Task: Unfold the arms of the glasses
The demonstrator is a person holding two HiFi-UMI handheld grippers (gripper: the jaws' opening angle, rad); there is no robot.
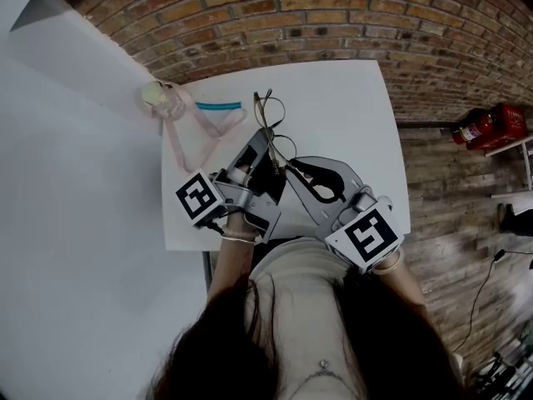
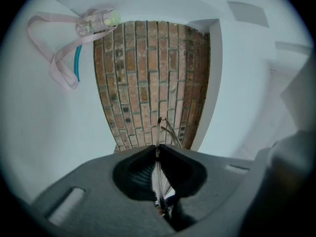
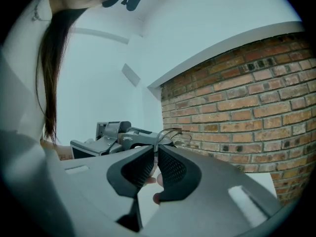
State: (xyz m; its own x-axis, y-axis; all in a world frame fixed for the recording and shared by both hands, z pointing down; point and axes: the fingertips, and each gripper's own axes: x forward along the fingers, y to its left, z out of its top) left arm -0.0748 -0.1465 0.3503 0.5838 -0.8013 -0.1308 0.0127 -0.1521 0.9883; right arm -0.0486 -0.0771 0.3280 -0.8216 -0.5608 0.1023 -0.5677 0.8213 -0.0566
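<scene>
The thin wire-framed glasses (image 1: pixel 271 117) are held up over the white table (image 1: pixel 350 115), between my two grippers. My left gripper (image 1: pixel 265 155) is shut on the frame; in the left gripper view the wire (image 2: pixel 164 127) runs out from its closed jaws. My right gripper (image 1: pixel 293 170) is shut on another part of the glasses (image 3: pixel 172 134), right next to the left gripper (image 3: pixel 114 134). The jaws hide which part each one holds. A fingertip (image 3: pixel 157 197) shows behind the right jaws.
A small clear bottle (image 1: pixel 161 98) with a pink strap (image 1: pixel 193 137) lies at the table's far left, beside a teal piece (image 1: pixel 218 105). A brick wall (image 1: pixel 333 15) runs behind the table. A red fire extinguisher (image 1: pixel 488 125) stands at the right.
</scene>
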